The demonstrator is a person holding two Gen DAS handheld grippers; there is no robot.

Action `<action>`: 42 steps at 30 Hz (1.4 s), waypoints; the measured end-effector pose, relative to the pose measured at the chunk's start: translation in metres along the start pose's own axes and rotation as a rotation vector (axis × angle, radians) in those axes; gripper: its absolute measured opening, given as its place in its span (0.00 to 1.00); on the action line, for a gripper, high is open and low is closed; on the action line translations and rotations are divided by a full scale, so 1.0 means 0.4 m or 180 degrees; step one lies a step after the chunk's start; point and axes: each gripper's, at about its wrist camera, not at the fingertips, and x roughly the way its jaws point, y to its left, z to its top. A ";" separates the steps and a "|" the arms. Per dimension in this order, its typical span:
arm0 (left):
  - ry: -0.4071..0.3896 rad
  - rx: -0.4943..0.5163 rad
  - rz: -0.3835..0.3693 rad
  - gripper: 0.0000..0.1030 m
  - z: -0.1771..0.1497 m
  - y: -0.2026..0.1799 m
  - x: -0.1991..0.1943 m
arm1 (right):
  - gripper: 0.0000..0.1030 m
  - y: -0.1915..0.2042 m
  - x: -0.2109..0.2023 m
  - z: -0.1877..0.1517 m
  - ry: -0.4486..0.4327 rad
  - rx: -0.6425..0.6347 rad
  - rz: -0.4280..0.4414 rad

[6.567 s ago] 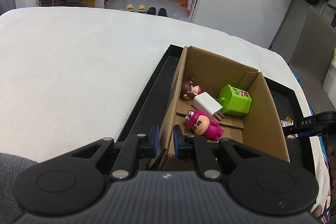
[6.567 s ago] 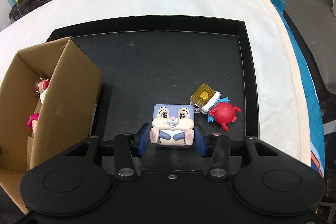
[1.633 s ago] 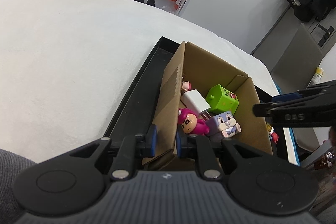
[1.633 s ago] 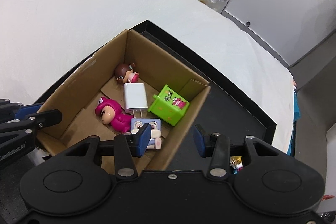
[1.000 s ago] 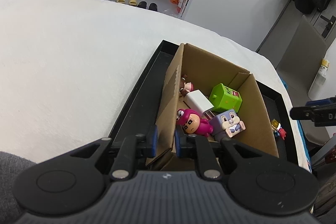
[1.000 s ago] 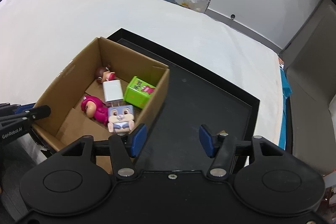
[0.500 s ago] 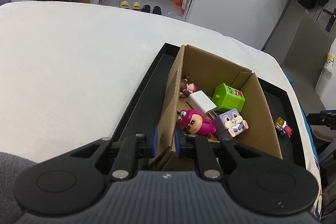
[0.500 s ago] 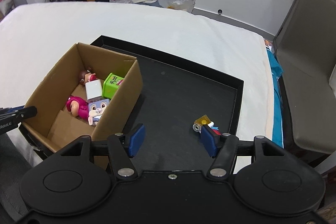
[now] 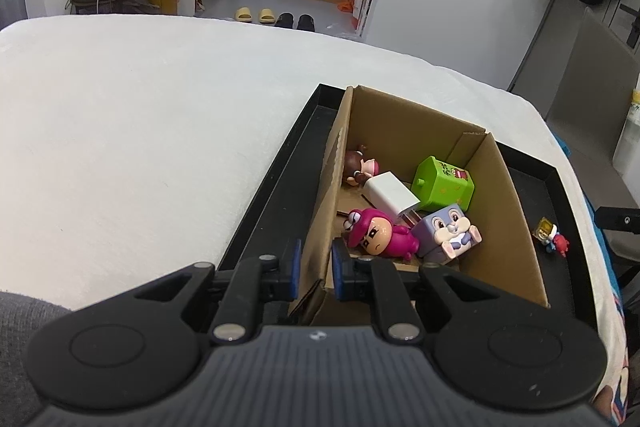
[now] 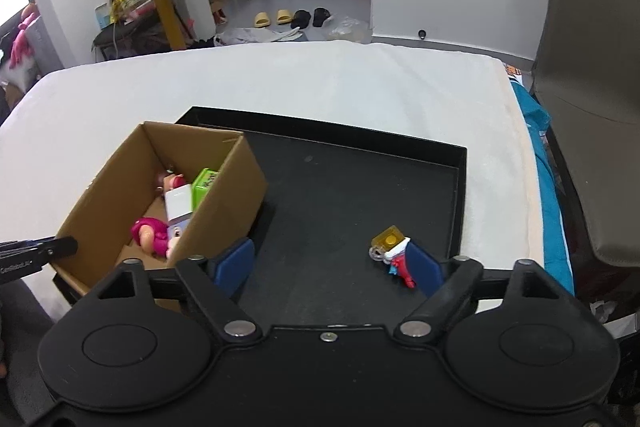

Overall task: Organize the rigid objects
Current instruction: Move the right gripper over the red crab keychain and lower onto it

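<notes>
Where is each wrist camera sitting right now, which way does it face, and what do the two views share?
Left wrist: on the left gripper, clamped on the cardboard box wall, looking along the box; a grey sleeve shows at lower left.
Right wrist: on the open right gripper, above the black tray, facing the small red toy; the left gripper's tip shows at the left edge.
Shared: box, tray, pink figure, green cube, white charger, red toy.

Matt brown cardboard box point(image 9: 516, 223) — plain, unprinted. Glossy plastic toys point(image 9: 380, 237), seemingly. The tray point(image 10: 344, 203) is matt black — the cover point(image 9: 140, 147) beneath looks cloth.
</notes>
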 end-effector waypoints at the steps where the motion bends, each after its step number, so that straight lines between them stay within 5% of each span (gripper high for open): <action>1: 0.0000 0.0018 0.0013 0.14 -0.001 -0.003 0.000 | 0.84 -0.004 0.004 -0.001 0.0003 0.0003 -0.0022; 12: 0.0014 0.0056 0.0086 0.13 0.000 -0.013 0.005 | 0.97 -0.110 0.054 0.016 0.0066 0.0635 -0.0127; 17: 0.0012 0.0080 0.0092 0.13 0.001 -0.013 0.006 | 0.97 -0.123 0.085 0.031 0.0059 0.0482 -0.0306; 36: 0.0044 0.0064 0.0062 0.13 0.003 -0.011 0.021 | 0.88 -0.149 0.227 0.031 0.0317 0.0007 0.0106; 42: 0.0048 0.0074 0.0076 0.13 0.003 -0.013 0.023 | 0.77 -0.127 0.246 0.013 0.0468 -0.0202 0.0120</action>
